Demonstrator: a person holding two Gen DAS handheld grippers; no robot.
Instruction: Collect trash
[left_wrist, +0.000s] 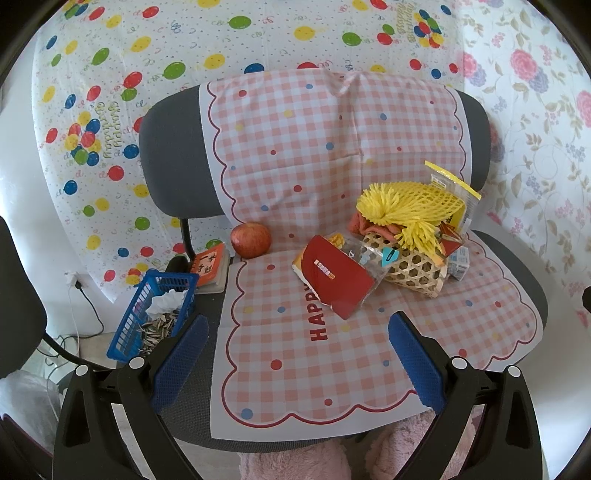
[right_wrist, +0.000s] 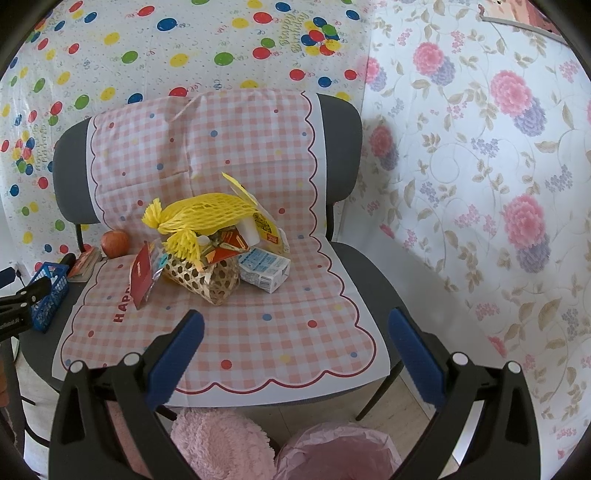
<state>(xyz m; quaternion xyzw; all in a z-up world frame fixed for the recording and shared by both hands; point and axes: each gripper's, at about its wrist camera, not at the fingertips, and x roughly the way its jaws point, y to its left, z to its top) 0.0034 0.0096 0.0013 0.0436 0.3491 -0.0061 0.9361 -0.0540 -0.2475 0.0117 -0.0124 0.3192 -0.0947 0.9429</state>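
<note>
looking along both pairs of blue-padded fingers, we see a grey upholstered chair (left_wrist: 166, 155) draped with a pink-and-white checked paper cloth (left_wrist: 295, 147) dotted in colours and printed with red letters. our left gripper (left_wrist: 297, 354) stands wide apart and holds nothing, hovering over the front of the seat; our right gripper (right_wrist: 295, 354) is just as wide and just as empty, above the front edge of the cloth.

the trash sits heaped in and around a small woven bamboo basket (left_wrist: 410, 269), tipped on its side toward the middle of the seat. yellow foam fruit netting (left_wrist: 399, 206) spills over the top of it, with a yellow-edged clear plastic packet (left_wrist: 458, 192) standing behind. a red flat wrapper (left_wrist: 336, 280) in clear film leans against the basket's mouth on the side nearer the apple. in the right wrist view a white and blue drink carton (right_wrist: 264, 271) lies against the basket on its far side, touching it.

a red apple (left_wrist: 251, 240) rests at the back edge of the seat, apart from the heap. beside it an orange booklet (left_wrist: 208, 266) lies on the bare grey cushion, and next to that a blue plastic slatted basket (left_wrist: 155, 314) holds sunflower seed shells and crumpled white tissue. below the seat we see a pink fluffy slipper (right_wrist: 221, 443) and a bin lined with a pink plastic bag (right_wrist: 340, 454).
</note>
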